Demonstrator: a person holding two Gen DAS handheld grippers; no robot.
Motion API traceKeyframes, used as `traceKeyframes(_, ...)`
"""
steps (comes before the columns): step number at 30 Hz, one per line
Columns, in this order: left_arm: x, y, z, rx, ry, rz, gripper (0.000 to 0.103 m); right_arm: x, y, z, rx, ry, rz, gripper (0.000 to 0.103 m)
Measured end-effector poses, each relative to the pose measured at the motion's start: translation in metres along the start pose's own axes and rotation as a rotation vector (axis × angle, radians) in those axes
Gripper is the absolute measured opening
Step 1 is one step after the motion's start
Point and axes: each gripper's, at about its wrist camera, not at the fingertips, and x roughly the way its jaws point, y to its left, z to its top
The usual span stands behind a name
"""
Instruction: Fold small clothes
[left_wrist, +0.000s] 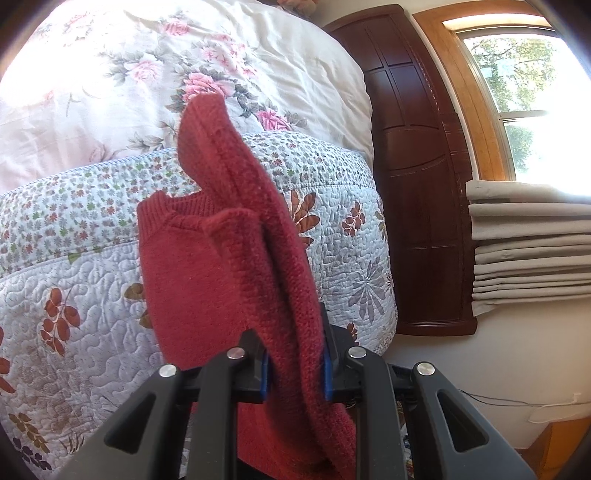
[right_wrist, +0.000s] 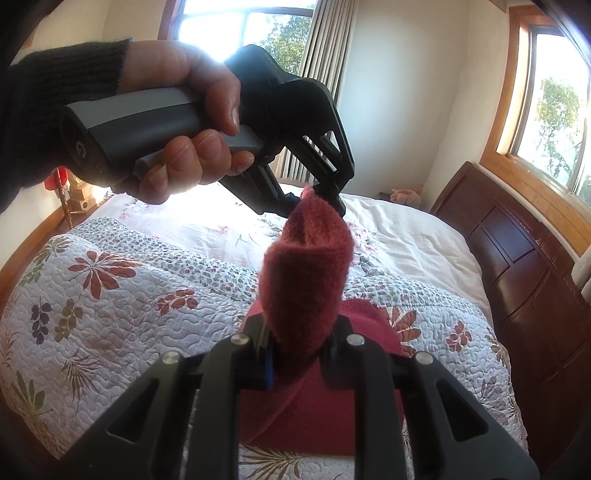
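Both grippers are clamped on 1 red knit sweater (left_wrist: 258, 236) above a bed. In the left wrist view, the left gripper (left_wrist: 295, 363) pinches a thick folded edge of the sweater between its blue-padded fingers (left_wrist: 264, 373); the fabric rises away from the gripper in a doubled ridge, and the ribbed neckline lies to the left against the quilt (left_wrist: 66, 302). In the right wrist view, the right gripper (right_wrist: 299, 354) holds another part of the same edge, its jaws narrow on the cloth. The held strip runs up from it to the left gripper (right_wrist: 317, 197), which grips the far end in the air. A hand (right_wrist: 184, 122) in a dark sleeve (right_wrist: 55, 92) holds that gripper's grey handle. The rest of the sweater (right_wrist: 314, 406) lies below on the quilt (right_wrist: 110, 314), so the garment is partly lifted and partly resting on the bed. Behind the quilt lies a floral duvet (left_wrist: 166, 66). A dark wood headboard (left_wrist: 417, 177) stands at the bed's end, with a window (left_wrist: 532, 103) and folded curtain (left_wrist: 528, 251) beyond it.
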Motion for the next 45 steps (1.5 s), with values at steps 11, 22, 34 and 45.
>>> traceKeyframes(11, 0.04, -0.016, 0.013, 0.007, 0.039, 0.067, 0.02, 0.012, -0.032, -0.017, 0.069, 0.024, 0.013, 0.017)
traceKeyframes(22, 0.084, -0.027, 0.021, 0.01, 0.082, 0.138, 0.02, 0.026, -0.063, -0.038, 0.149, 0.061, 0.043, 0.017)
traceKeyframes(34, 0.129, -0.041, 0.024, 0.026, 0.117, 0.228, 0.02, 0.038, -0.094, -0.063, 0.219, 0.094, 0.092, 0.017)
traceKeyframes(45, 0.167, -0.05, 0.023, 0.027, 0.142, 0.296, 0.02, 0.048, -0.123, -0.091, 0.326, 0.12, 0.165, 0.017)
